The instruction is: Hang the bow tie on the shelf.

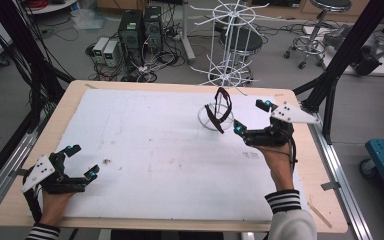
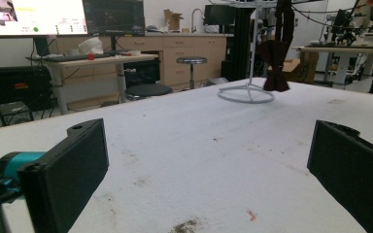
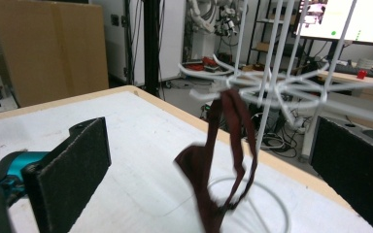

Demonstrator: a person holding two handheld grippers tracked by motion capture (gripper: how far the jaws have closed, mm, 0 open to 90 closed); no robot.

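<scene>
1. Right gripper [image 1: 254, 118]: jaws wide apart, nothing between them, hovering over the table [image 1: 300, 165] just beside the rack [image 1: 228, 60].
2. Strap [image 1: 220, 111]: dark maroon loop hanging from a lower arm of the rack, straight ahead of the right gripper's jaws and a little toward its left jaw; lower end dangling over the rack's ring base [image 3: 272, 201], contact with it hard to tell.
3. Left gripper [image 1: 82, 161]: jaws also apart and empty, low over the near corner of the table, well away from the strap, which sits far ahead of it and toward its right jaw [image 2: 276, 68].
4. Risk of a missed grab: strap thin, limp and apparently swaying, given the blur in the right gripper view; closing too early likely catches air or only one side of the loop.
5. Risk of snagging: thin white wire arms spread right above and behind the strap; pushing forward too far likely puts a jaw against a wire rather than cloth.
6. Risk of tipping: rack looks light and tall on a narrow ring; pulling the strap sideways instead of lifting it off the arm's tip probably drags or topples the rack.
7. Risk of no backup: left gripper too far off to steady the rack if it shifts.
</scene>
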